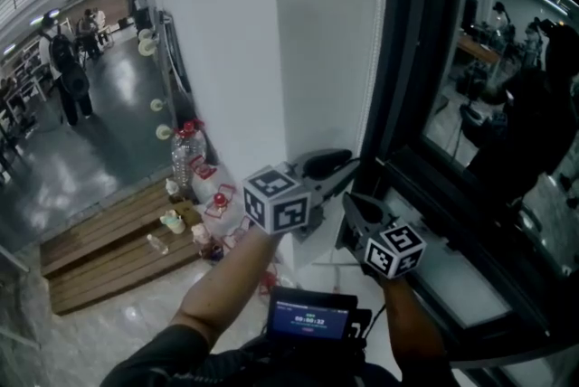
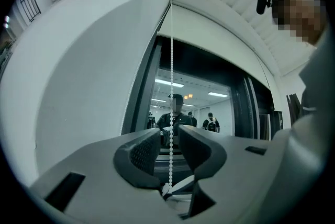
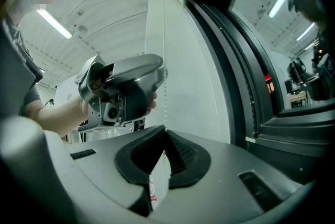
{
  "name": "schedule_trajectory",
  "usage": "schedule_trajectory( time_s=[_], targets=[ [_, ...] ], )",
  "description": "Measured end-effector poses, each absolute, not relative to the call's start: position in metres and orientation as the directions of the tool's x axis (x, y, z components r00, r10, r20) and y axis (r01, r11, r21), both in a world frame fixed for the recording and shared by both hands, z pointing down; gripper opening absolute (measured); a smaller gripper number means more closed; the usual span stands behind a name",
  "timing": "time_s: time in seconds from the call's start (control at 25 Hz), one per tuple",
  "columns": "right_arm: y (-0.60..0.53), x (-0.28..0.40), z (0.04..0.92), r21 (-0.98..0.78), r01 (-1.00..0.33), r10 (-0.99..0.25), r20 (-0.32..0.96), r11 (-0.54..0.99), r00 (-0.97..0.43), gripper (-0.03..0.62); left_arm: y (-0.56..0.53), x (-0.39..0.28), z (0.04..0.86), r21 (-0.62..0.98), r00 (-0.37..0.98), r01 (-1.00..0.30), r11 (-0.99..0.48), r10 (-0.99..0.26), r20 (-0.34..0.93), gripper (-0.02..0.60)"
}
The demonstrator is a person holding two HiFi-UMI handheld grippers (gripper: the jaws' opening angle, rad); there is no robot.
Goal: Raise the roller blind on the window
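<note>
A white bead chain (image 1: 373,60) hangs down the edge of the dark window frame (image 1: 407,87). In the left gripper view the chain (image 2: 171,60) runs between the jaws of my left gripper (image 2: 170,136), which stand apart and do not press it. The white roller blind (image 2: 220,34) sits high in the window opening. My right gripper (image 3: 164,134) is lower, with its jaws shut on the chain (image 3: 164,50). The left gripper (image 3: 125,87) shows above it in that view. In the head view the left gripper (image 1: 339,166) is above and left of the right gripper (image 1: 355,206).
The white wall (image 1: 226,42) is left of the window and the dark glass (image 1: 488,105) is to the right, with a sill (image 1: 452,277) below. On the floor stand a water bottle (image 1: 187,150) and a wooden pallet (image 1: 118,240). People (image 1: 68,60) stand far off.
</note>
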State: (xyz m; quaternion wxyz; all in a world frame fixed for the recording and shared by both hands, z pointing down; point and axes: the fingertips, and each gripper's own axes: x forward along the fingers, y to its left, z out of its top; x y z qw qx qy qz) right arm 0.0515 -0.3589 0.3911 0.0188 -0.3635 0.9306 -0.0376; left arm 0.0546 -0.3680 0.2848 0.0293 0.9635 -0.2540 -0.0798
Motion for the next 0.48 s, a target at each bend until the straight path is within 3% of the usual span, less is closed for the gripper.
schedule_trajectory(
  time_s=[0.32,0.44,0.48],
  targets=[
    [-0.357,0.048,0.392,-0.097,-0.668,-0.672,-0.009,0.738,-0.741,0.011,-0.381,0.057,0.278,0.055,0.837,-0.532,-0.845,-0.534,-0.116,0.106],
    [-0.357,0.047,0.392,-0.093,-0.670,-0.673,-0.008,0.737,-0.739,0.011,-0.381,0.060,0.278,0.045,0.842,-0.525,-0.850,-0.526,-0.115,0.077],
    [-0.357,0.047,0.392,-0.094,-0.671,-0.675,-0.009,0.736,-0.738,0.011,-0.380,0.062,0.278,0.038,0.845,-0.521,-0.853,-0.522,-0.116,0.040]
  ],
)
